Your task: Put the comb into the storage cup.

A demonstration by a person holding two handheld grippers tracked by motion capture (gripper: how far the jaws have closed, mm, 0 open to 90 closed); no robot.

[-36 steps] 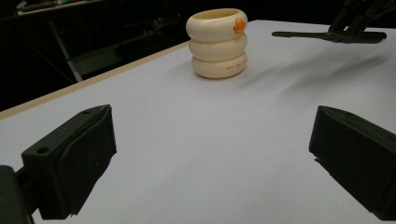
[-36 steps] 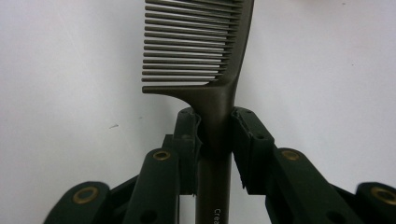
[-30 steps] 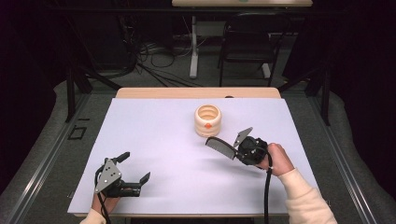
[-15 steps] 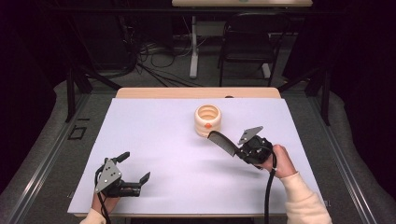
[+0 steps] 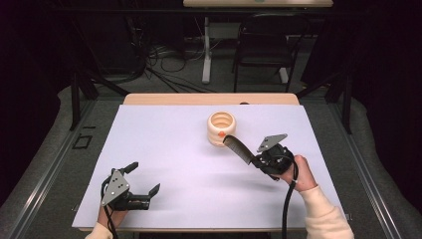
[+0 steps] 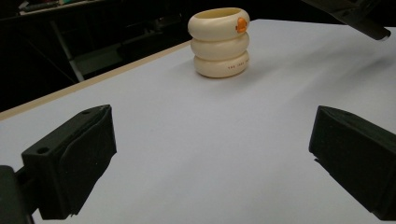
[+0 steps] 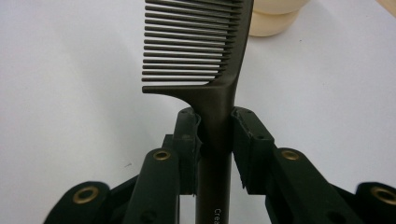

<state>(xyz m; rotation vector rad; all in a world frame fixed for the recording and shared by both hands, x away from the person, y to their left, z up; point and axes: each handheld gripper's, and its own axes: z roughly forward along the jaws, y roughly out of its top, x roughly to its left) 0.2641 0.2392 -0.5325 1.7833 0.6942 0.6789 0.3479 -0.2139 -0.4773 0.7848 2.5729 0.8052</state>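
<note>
Comb [image 7: 205, 60], dark matte plastic with long, evenly spaced straight teeth and a narrow flat handle, sits clamped by that handle between the black padded jaws of your right gripper [image 7: 215, 140]; the pads press on both sides of the handle just below the last tooth. In the high view the right gripper [image 5: 256, 159] is raised over the right half of the table and the comb [image 5: 236, 148] slants up and left, its far end next to the holder; whether it touches the rim is not clear. Holder [image 5: 221, 129] is a cream, smooth, glossy cup shaped like three stacked rounded rings, open on top, with a small orange mark on the upper ring; it stands upright on the white matte table sheet [image 5: 164, 149], toward the far middle. Your left gripper [image 5: 142, 179] rests low at the near left, jaws spread wide around bare sheet, well apart from the holder.
</note>
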